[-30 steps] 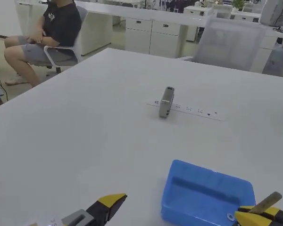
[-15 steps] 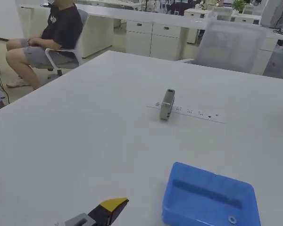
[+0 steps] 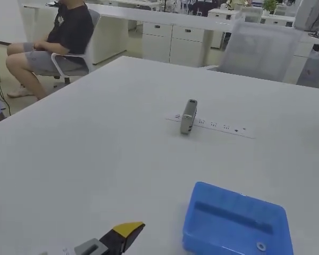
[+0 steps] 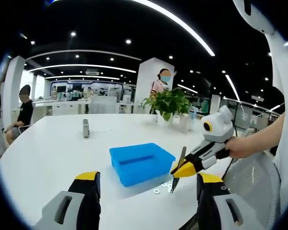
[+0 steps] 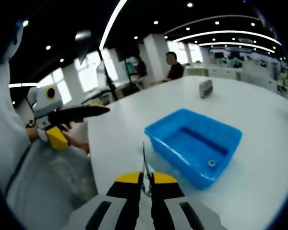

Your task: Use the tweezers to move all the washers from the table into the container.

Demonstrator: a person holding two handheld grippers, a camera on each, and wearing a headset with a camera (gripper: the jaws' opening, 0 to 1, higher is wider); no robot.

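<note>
A blue container (image 3: 236, 223) stands on the white table near me, with one small washer (image 3: 261, 246) on its floor. The same washer (image 5: 211, 163) lies in the container (image 5: 194, 143) in the right gripper view. My right gripper (image 5: 145, 176) is shut on thin tweezers (image 5: 144, 160) that point toward the container. In the left gripper view the tweezers (image 4: 179, 165) slant down to loose washers (image 4: 156, 191) on the table beside the container (image 4: 141, 162). My left gripper (image 4: 149, 176) is open and holds nothing; its yellow tip (image 3: 125, 234) lies left of the container.
A grey adapter (image 3: 188, 115) stands on a flat power strip mid-table. A person sits on a chair (image 3: 69, 58) at the far left. An office chair (image 3: 260, 48) stands behind the table. A potted plant (image 4: 168, 103) stands at the far side.
My right gripper with the tweezers, at the container's near right corner a second ago, has drawn back out of the head view. The left gripper has barely moved.
</note>
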